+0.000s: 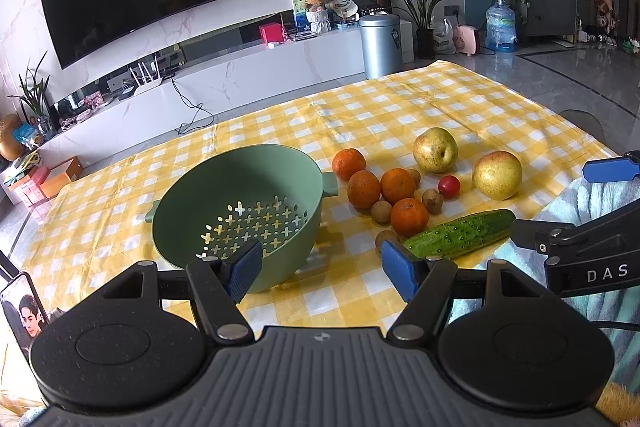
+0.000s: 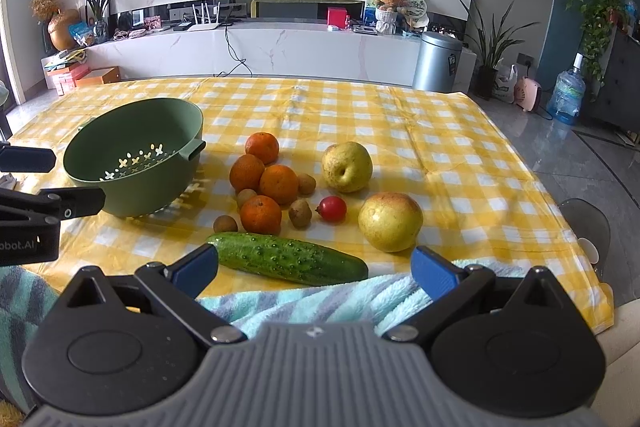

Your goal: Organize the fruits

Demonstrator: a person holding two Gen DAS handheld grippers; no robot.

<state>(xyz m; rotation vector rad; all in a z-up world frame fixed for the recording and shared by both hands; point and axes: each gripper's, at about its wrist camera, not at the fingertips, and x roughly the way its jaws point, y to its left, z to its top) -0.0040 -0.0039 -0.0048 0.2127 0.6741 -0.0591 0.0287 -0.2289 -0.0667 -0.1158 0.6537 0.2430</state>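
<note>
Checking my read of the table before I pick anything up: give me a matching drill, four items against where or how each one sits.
Items:
1. colander
2. cucumber
3. red fruit
4. left gripper

Descriptions:
A. lying flat at the near edge, beside the towel
B. empty, left of the fruit pile
C. open, holding nothing
D. between the two pears

Pairs: 1-B, 2-A, 3-D, 4-C
</note>
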